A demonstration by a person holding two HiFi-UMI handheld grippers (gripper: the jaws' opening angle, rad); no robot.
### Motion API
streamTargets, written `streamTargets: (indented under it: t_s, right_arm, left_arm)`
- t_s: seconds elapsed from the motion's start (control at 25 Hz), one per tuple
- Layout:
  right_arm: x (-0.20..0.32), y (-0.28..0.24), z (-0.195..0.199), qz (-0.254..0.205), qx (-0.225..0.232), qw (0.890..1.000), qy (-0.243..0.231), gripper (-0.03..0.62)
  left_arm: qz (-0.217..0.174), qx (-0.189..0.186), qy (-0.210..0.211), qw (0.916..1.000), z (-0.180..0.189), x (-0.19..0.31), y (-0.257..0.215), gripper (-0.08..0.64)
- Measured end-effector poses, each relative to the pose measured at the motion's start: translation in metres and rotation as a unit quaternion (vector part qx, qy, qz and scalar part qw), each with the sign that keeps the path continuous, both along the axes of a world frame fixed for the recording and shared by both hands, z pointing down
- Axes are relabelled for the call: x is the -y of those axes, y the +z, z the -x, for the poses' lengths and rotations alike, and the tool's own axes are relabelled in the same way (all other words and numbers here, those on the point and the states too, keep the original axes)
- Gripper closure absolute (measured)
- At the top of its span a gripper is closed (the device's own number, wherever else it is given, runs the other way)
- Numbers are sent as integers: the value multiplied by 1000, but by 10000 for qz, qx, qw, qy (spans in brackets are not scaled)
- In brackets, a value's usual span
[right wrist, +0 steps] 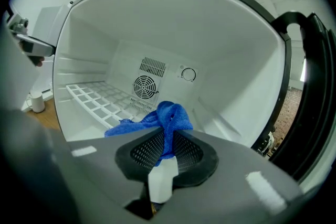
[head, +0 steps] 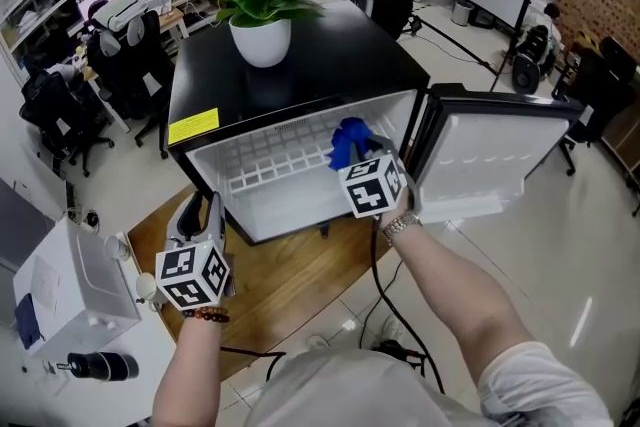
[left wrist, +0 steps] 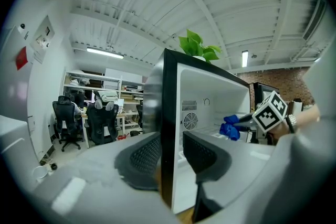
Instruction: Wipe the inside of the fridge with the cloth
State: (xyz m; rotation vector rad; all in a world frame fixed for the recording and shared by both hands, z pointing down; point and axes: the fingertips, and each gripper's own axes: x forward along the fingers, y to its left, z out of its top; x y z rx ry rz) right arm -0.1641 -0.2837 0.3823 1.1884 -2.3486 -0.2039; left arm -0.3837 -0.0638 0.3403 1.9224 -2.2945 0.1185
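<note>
The right gripper is clenched on the blue cloth, which bunches up out of its 2 jaws inside the fridge, over the right end of the white wire shelf and near the fan grille on the back wall. In the head view the cloth shows at 11 o'clock from that gripper's marker cube. The door hangs open toward 3 o'clock. The left gripper, at the fridge's 7 o'clock corner, grasps the front edge of the left wall. A potted plant stands on top
</note>
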Motion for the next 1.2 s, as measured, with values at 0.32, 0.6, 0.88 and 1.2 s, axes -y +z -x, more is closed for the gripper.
streamTargets:
  t_s: [0.32, 0.6, 0.88, 1.2]
  right_arm:
    - [8, 4, -16, 61, -104, 9995, 299, 541]
    - [9, 2, -22, 101, -29, 9993, 361, 541]
    - [-18, -23, -19, 47, 484, 9987, -141, 541]
    - [-80, -57, -11, 15, 892, 9856, -1439, 540]
  left_arm:
    - [-33, 58, 52, 10000, -13, -5, -1, 439]
    - [-86, 37, 265, 9996, -34, 1, -3, 439]
    - [-191, 87, 791, 9966, -66, 22, -13, 439]
    - [-246, 127, 2133, 9766, -129, 57, -25, 416]
